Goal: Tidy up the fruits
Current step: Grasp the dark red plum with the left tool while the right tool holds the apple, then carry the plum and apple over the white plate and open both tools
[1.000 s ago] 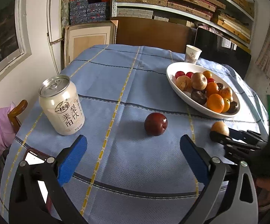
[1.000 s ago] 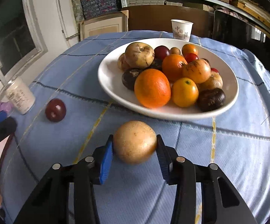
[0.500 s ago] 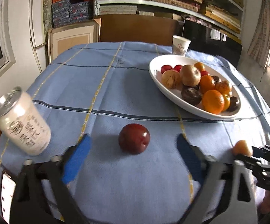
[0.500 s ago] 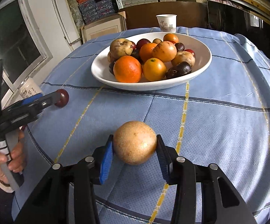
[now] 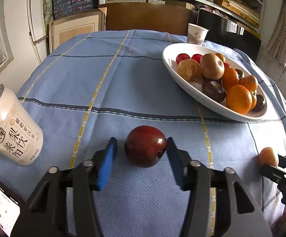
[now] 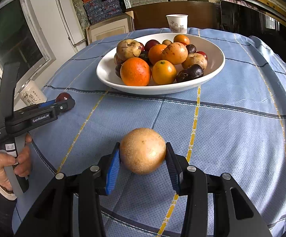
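Most of the fruit is already piled in the white bowl (image 6: 220, 63) at the far side of the table (image 5: 143, 79). Two pieces are still outside it.

My right tool (image 6: 143, 161) is clamped on the tan fruit (image 6: 143, 151), both pads pressing its sides, held near the table's front edge with the bowl straight ahead. That one just needs carrying over and dropping in.

My left tool (image 5: 142, 154) is closing around the dark red fruit (image 5: 145, 146), which sits on the cloth between the pads. The right pad is about touching; there's a gap on the left, so no grip yet.

Drink can (image 5: 10, 130) and paper cup (image 5: 197, 34) aren't part of this. Left: finish the grab, then both fruits go to the bowl.
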`<state>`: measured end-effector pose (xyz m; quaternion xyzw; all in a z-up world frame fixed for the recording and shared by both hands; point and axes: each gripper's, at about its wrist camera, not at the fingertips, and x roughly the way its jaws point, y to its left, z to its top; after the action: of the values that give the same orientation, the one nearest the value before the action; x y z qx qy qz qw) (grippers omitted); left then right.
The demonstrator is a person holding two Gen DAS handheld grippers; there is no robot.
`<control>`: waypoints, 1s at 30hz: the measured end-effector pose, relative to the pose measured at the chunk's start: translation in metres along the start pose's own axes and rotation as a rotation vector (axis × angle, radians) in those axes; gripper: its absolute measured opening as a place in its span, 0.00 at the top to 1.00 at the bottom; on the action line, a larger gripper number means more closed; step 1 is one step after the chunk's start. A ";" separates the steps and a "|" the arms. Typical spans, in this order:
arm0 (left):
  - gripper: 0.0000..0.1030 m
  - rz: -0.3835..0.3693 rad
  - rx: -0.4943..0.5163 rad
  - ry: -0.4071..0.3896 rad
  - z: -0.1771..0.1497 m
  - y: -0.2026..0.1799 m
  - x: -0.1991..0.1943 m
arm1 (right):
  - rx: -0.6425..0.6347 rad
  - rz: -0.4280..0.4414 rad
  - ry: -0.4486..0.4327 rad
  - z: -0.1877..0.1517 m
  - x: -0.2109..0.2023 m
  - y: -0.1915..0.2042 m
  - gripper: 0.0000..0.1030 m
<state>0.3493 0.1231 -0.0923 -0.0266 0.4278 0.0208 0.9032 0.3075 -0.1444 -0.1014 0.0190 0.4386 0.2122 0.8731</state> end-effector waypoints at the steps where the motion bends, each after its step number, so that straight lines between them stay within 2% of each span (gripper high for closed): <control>1: 0.53 0.004 0.001 0.003 0.000 -0.001 0.001 | -0.001 -0.001 0.000 0.000 0.000 0.001 0.57; 4: 0.62 -0.008 0.004 0.004 -0.001 -0.003 0.000 | -0.005 -0.005 -0.001 0.000 0.000 0.001 0.57; 8: 0.63 0.018 0.020 -0.001 -0.003 -0.008 -0.002 | -0.008 -0.007 0.000 0.000 0.000 0.002 0.57; 19: 0.63 0.020 0.006 -0.018 -0.012 -0.015 -0.016 | -0.016 -0.015 -0.008 -0.001 -0.001 0.002 0.57; 30: 0.64 0.003 0.019 -0.063 -0.021 -0.044 -0.043 | -0.019 0.002 -0.054 -0.003 -0.023 0.000 0.57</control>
<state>0.3087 0.0776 -0.0710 -0.0167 0.3994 0.0187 0.9164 0.2930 -0.1539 -0.0863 0.0171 0.4127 0.2168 0.8845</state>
